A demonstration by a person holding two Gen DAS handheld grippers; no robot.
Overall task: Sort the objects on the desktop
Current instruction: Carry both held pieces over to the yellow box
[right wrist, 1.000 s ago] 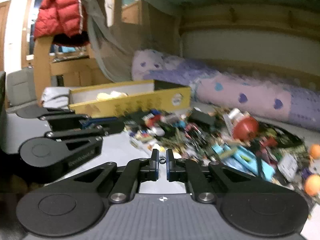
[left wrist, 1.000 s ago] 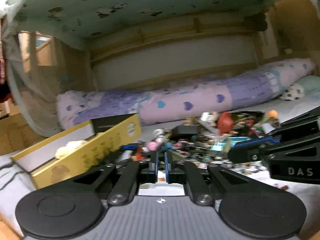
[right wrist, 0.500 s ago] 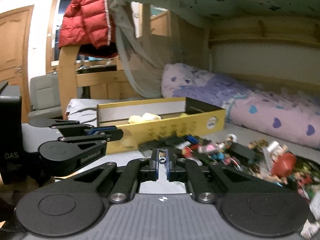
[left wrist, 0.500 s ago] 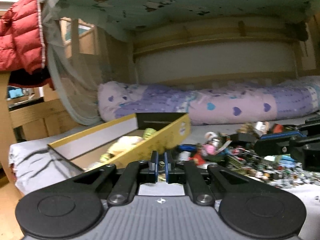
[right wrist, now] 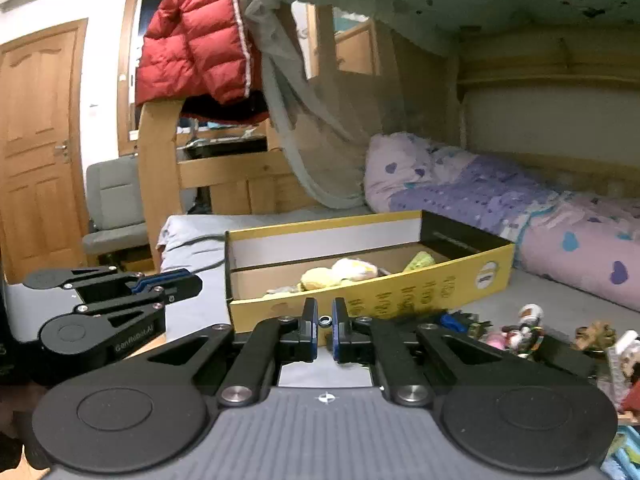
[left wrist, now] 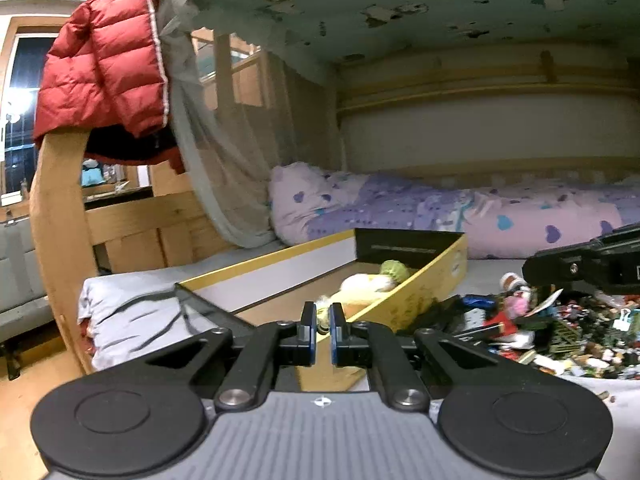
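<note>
Left wrist view: left gripper [left wrist: 322, 322] has its jaws nearly closed, pinching something small and pale that is only partly visible; I cannot tell what it is. The gripper sits just in front of the yellow box [left wrist: 424, 292], which lies open on the grey bed sheet [left wrist: 132, 304]. Soft toys [left wrist: 366, 284] lie inside the box. The pile of small objects [left wrist: 560, 328] waiting to be sorted lies to the right, beside the box. The right gripper's body enters at the right edge, above the pile.

Right wrist view: right gripper [right wrist: 325, 322] pinches a small ring-shaped piece [right wrist: 325, 320] between its pads. The box [right wrist: 400, 296] lies straight ahead, its near wall facing the jaws. The left gripper [right wrist: 192, 284] shows at lower left, short of the box's end. A red jacket [right wrist: 196, 44] hangs on the bed frame behind.

Risks, as judged: both held pieces are tiny and gripped near the pad tips, so a jolt could drop them on the sheet short of the box. A release made too low would hit the near wall. The two grippers approach the same box and could knock together.
</note>
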